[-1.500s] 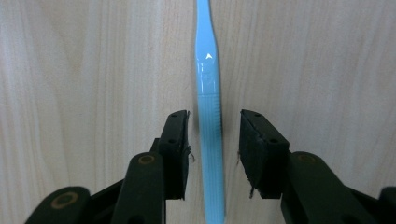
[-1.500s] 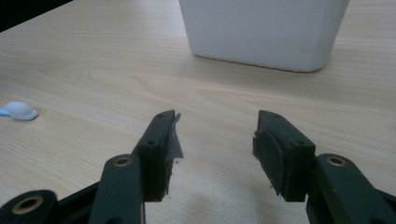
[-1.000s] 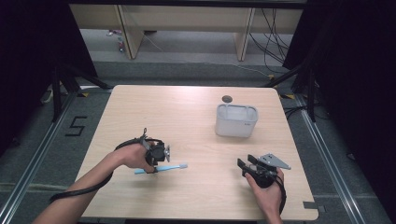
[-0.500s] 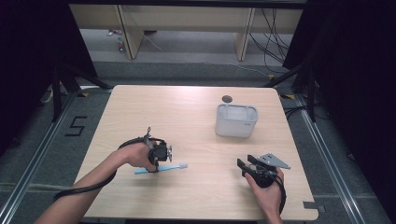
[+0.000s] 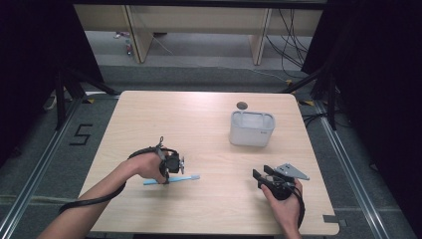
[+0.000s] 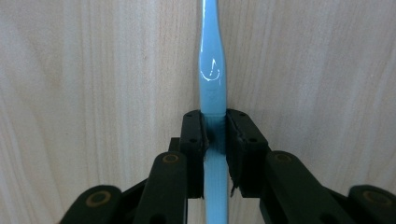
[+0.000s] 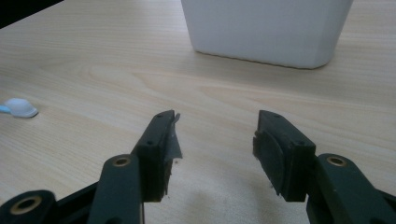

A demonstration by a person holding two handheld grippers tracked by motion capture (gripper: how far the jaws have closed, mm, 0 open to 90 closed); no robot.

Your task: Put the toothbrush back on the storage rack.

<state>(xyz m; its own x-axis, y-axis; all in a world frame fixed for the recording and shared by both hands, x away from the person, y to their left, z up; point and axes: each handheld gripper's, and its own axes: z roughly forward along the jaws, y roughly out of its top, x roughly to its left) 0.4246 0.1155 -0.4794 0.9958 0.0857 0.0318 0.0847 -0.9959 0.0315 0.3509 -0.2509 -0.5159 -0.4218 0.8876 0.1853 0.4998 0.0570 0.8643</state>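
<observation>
Light blue, the toothbrush [image 6: 212,70] lay on the desk [image 5: 209,124]. The left hand-held gripper [image 6: 215,135] had just closed onto its handle. The right hand-held gripper [image 7: 215,140] stood open, holding nothing.

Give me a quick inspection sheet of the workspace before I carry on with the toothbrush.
Surface: light wooden table, a round hole near its far edge.
Job's things: blue toothbrush lying flat on the table; white container upright at far right.
Clutter: nothing seen.
Grippers: left gripper has just been closing, pads now pressing the toothbrush handle; right gripper open, nothing between its jaws, facing the container.
Cables: black cable trails from the left gripper off the near edge.
Surroundings: dark floor with a taped number 5, wooden furniture beyond.
</observation>
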